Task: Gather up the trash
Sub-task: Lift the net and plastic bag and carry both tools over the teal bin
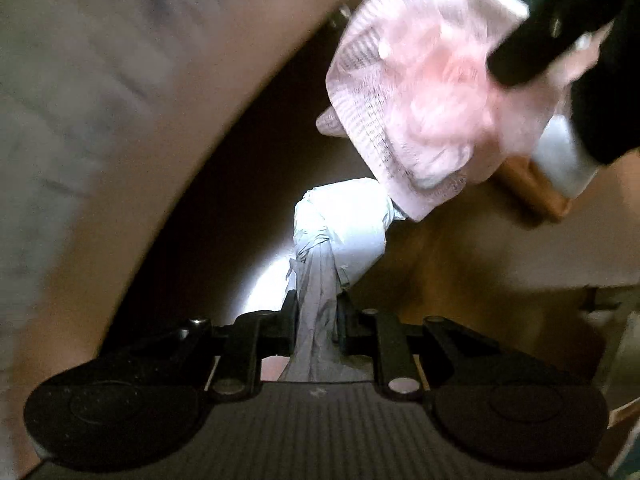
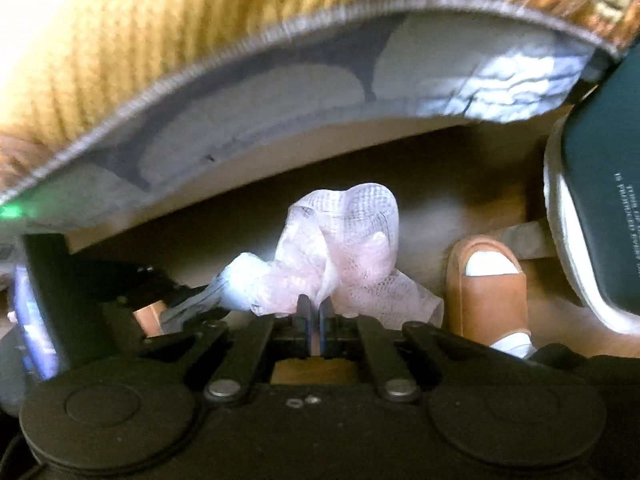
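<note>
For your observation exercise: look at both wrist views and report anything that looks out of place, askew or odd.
Nothing looks spilled or broken. The left gripper pinches a crumpled white paper and the right gripper a pink mesh wrapper. A sandalled foot stands close beside them.

Pink mesh wrapper (image 2: 352, 248) between right gripper (image 2: 315, 314) pads (clamped)

Brown floor (image 2: 460, 216) in dim light, grey-edged tan rug (image 2: 120, 40) beyond.

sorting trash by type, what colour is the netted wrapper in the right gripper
Pale pink mesh wrapper, clearest in the left wrist view.
</note>
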